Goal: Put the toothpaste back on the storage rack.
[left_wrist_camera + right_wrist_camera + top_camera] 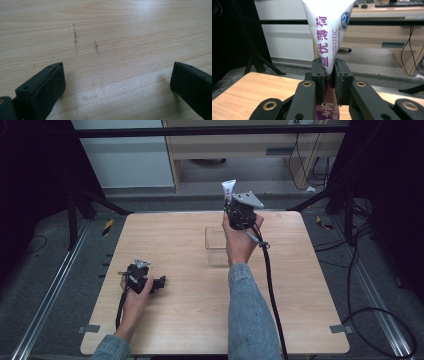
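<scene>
A white tube with purple lettering (328, 37) stands upright between the jaws of my right gripper (328, 72), which is shut on its lower part. From above, that tube (228, 189) sticks up past the right gripper (235, 206), held high over the far side of the table. Just below it on the table stands a clear plastic box (217, 246). My left gripper (159, 283) rests low at the table's left side. Its jaws are wide apart over bare wood (117, 82), nothing between them.
The light wooden table (190, 315) has black cables trailing off its front edge. Dark stands and a metal frame ring the table; cabinets stand behind it. Faint dark scuff marks (75, 37) show on the wood ahead of the left gripper.
</scene>
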Demonstrator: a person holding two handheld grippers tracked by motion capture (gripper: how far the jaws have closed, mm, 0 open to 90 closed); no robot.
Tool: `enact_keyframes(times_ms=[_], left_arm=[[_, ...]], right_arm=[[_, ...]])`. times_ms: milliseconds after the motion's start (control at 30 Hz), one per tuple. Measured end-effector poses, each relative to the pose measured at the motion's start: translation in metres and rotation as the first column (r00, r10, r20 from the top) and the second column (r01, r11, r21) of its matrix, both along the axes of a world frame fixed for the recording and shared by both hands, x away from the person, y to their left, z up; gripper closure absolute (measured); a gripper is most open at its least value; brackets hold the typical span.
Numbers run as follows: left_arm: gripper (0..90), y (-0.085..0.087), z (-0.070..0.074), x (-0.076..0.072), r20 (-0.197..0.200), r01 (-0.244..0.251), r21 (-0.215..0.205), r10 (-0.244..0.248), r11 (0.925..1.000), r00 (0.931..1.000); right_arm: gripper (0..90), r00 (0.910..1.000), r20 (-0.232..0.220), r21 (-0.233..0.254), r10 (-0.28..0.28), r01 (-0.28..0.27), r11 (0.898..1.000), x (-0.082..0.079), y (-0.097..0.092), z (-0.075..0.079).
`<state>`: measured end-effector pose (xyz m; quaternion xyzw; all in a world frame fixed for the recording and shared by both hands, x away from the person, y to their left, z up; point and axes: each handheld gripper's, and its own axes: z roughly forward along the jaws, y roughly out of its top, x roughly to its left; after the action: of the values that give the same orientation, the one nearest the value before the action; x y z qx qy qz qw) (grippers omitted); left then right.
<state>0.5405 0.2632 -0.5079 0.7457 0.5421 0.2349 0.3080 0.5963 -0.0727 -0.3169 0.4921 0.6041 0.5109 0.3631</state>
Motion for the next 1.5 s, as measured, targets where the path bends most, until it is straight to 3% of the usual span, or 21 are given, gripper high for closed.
enact_keyframes(times_ms=[333, 667, 1133, 1300, 1433, 1500], left_arm=[[0.0, -0.002, 0.000, 0.003, 0.000, 0.015, 0.002, -0.015, 0.9999, 0.9999], [0.0, -0.004, 0.000, 0.004, -0.001, 0.023, 0.004, -0.023, 0.9997, 0.9997], [0.0, -0.008, 0.000, 0.005, 0.002, 0.042, 0.006, -0.042, 0.9991, 0.9991], [0.0, -0.010, 0.000, 0.006, 0.002, 0.046, 0.006, -0.046, 0.9989, 0.9989], [0.0, -0.012, 0.000, 0.007, 0.000, 0.050, 0.007, -0.050, 0.9987, 0.9987], [0.0, -0.013, 0.000, 0.007, 0.002, 0.053, 0.006, -0.053, 0.9986, 0.9986]], right_arm=[[79.7, 0.9991, -0.040, -0.007, 0.013, -0.014, 1.000, 0.009, 0.009, -0.022], [79.7, 0.9984, -0.056, -0.015, -0.008, 0.007, 1.000, 0.012, 0.009, -0.033], [79.6, 0.9964, -0.084, -0.041, 0.004, -0.007, 0.999, 0.013, 0.015, -0.053], [79.5, 0.9946, -0.103, -0.032, -0.006, 0.003, 0.999, 0.013, 0.013, -0.061], [79.5, 0.9915, -0.130, 0.017, 0.007, -0.005, 1.000, 0.012, 0.012, -0.069], [79.5, 0.9916, -0.129, -0.011, 0.008, -0.010, 1.000, 0.012, 0.014, -0.071]])
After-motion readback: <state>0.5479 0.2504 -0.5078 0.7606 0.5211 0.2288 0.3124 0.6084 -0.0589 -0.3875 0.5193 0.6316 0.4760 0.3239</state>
